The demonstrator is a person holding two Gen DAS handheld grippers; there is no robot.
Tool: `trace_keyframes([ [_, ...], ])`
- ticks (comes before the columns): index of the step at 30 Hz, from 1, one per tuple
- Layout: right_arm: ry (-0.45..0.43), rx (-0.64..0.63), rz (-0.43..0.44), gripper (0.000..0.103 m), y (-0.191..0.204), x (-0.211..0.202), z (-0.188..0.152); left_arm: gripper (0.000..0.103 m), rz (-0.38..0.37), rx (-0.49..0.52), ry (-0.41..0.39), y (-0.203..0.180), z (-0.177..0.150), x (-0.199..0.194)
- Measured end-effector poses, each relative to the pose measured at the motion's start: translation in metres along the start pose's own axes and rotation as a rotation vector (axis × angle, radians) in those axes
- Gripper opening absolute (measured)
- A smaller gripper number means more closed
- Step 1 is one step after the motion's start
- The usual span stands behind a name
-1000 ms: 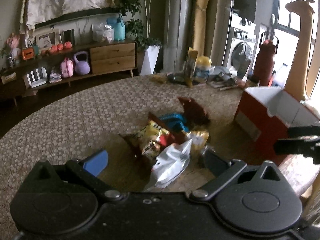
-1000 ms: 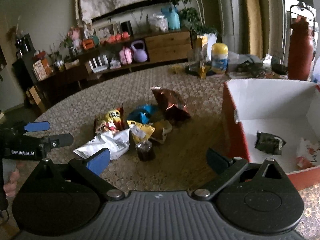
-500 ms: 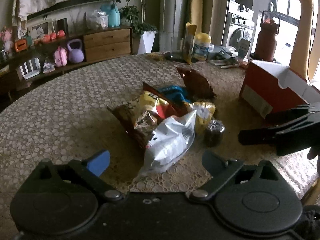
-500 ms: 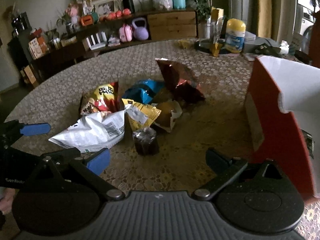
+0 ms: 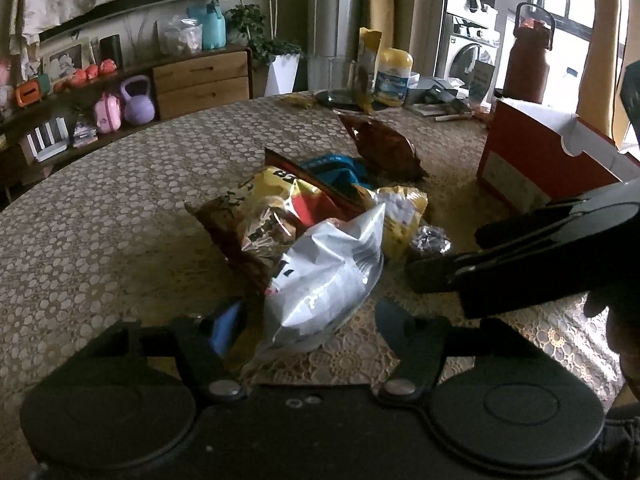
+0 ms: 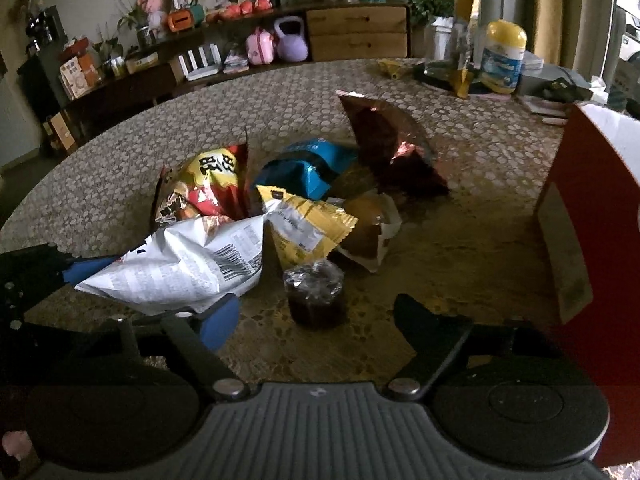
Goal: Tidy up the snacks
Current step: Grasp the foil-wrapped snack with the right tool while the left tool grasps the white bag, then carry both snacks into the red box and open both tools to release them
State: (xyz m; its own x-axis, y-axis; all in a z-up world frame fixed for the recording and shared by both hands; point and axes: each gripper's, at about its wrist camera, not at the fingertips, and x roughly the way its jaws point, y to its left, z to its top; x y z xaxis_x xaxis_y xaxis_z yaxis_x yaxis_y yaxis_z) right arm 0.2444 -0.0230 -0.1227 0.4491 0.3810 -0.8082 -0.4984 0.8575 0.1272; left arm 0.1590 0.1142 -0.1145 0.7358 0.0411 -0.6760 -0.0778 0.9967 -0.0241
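Observation:
A pile of snack bags lies on the lace-covered table (image 5: pixel 100 220). My left gripper (image 5: pixel 310 326) is low over the near end of a white and silver bag (image 5: pixel 324 276). Its jaws are closing with the bag between them, and the pads stand apart from it. My right gripper (image 6: pixel 318 318) straddles a small dark wrapped snack (image 6: pixel 316 294). Its jaws are closing too, with a gap on both sides. Behind lie a yellow and red bag (image 6: pixel 208 184), a blue bag (image 6: pixel 304 168), a brown foil bag (image 6: pixel 384 136), a yellow packet (image 6: pixel 304 226) and a wrapped bun (image 6: pixel 370 226).
A red box (image 5: pixel 532 168) with a white inside stands open at the right, close beside my right gripper (image 5: pixel 452 256). At the table's far edge are a yellow-lidded tub (image 5: pixel 394 76), a glass and a dark red flask (image 5: pixel 528 64). A low sideboard (image 6: pixel 356 36) lines the far wall.
Both grippers have sunk toward the pile and their jaws have narrowed. The right one has swung left from the red box to the dark snack. The white bag now lies between the left fingers.

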Motion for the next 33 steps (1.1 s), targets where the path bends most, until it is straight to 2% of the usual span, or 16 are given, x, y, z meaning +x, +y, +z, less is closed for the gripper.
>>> trace_keyframes([
  [2, 0.006, -0.001, 0.003, 0.076, 0.001, 0.004, 0.001, 0.061, -0.005, -0.001, 0.0, 0.0, 0.001, 0.002],
  [5, 0.01, 0.003, 0.003, 0.067, 0.003, 0.008, 0.002, 0.056, -0.01, 0.0, 0.005, -0.001, 0.002, 0.005],
  [7, 0.013, 0.009, 0.004, 0.058, 0.003, 0.011, 0.002, 0.054, -0.016, -0.006, 0.006, -0.001, 0.002, 0.005],
  [11, 0.011, 0.027, 0.002, 0.046, 0.002, 0.011, 0.002, 0.043, -0.026, -0.022, 0.008, 0.0, 0.003, 0.005],
  [13, 0.009, 0.028, -0.005, 0.036, 0.002, 0.011, 0.001, 0.04, -0.026, -0.027, 0.011, 0.001, 0.003, 0.005],
  [20, -0.003, 0.043, -0.022, 0.034, 0.0, 0.003, -0.003, 0.031, -0.038, -0.033, 0.016, -0.002, 0.002, -0.003],
  [33, -0.037, 0.079, -0.013, 0.034, -0.004, -0.05, -0.02, 0.029, -0.088, -0.031, -0.007, -0.024, 0.001, -0.036],
])
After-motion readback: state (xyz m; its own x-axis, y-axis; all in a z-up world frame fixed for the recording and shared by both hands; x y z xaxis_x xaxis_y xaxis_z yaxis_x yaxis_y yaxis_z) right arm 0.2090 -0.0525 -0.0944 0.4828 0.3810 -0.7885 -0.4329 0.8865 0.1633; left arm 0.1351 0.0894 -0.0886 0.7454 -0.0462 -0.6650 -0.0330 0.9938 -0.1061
